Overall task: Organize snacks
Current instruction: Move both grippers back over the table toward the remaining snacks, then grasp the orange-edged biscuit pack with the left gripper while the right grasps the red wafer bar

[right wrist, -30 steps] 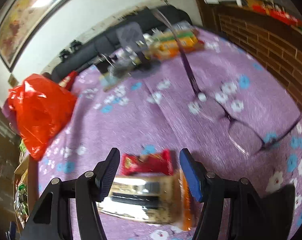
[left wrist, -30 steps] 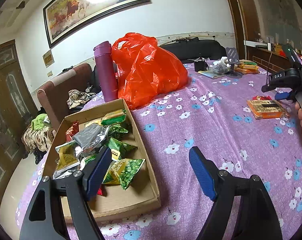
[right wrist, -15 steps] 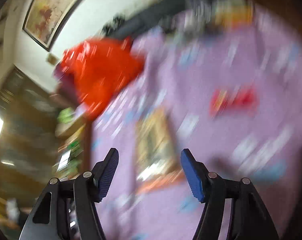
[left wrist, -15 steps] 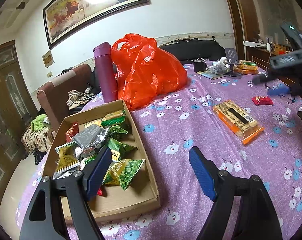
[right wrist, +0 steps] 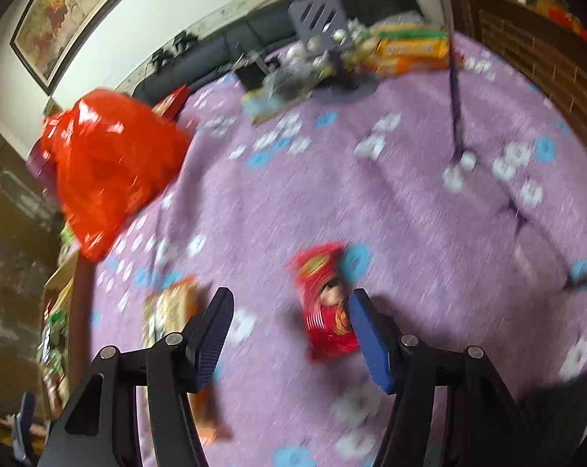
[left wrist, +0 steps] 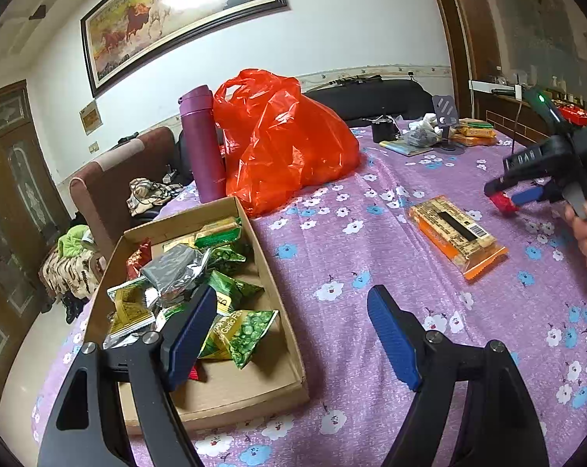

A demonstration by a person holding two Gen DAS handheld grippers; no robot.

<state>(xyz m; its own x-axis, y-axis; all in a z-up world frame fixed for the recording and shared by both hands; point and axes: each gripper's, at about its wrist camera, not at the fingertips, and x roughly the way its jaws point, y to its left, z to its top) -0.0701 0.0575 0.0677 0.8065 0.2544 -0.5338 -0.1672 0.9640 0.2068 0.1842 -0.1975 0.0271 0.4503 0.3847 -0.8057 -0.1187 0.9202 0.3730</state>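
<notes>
Snacks sit mostly in the box (left wrist: 278, 354) on the counter (left wrist: 371, 257); the red packet (right wrist: 326, 303) lies on the cloth, touching the right tool's (right wrist: 289, 334) right finger, jaws wide and gripping nothing, seemingly lining up a pick. The left tool (left wrist: 289, 334) hangs open and empty over the box edge. The orange pack (left wrist: 455, 235) lies apart.

The green foil snack packet (left wrist: 242, 334) lying in the shallow brown cardboard box (left wrist: 282, 334) is showing the partial words "Garlic Fla". The black plastic body of the right tool (left wrist: 508, 199) is bearing white letters reading "DAS". The barcode on the orange-wrapped biscuit pack (left wrist: 455, 231) is showing no legible digits.
</notes>
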